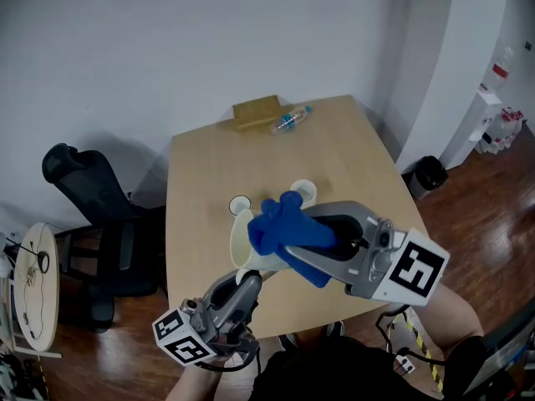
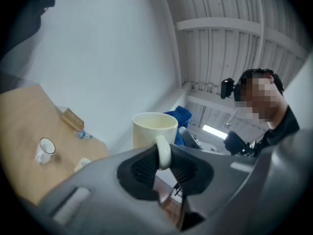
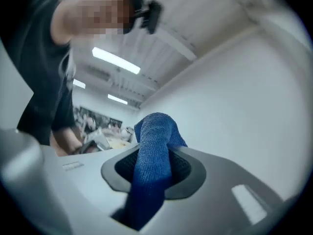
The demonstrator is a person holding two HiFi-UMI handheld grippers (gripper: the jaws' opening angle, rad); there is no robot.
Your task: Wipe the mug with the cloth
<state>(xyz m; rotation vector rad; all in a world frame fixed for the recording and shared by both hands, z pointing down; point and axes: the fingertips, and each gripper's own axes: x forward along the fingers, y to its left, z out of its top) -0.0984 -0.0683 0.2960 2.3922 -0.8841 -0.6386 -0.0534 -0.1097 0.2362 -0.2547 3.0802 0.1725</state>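
Observation:
A cream mug hangs above the table's near edge. My left gripper comes up from below and is shut on its handle. In the left gripper view the mug stands upright, its handle pinched between the black pads. A blue cloth is bunched against the mug's right side, with my right gripper shut on it. In the right gripper view the cloth fills the gap between the jaws and sticks out past them. The left gripper view shows the cloth just behind the mug.
On the wooden table stand a small white cup and a second white cup. A plastic bottle and a wooden block lie at the far edge. A black office chair stands left of the table.

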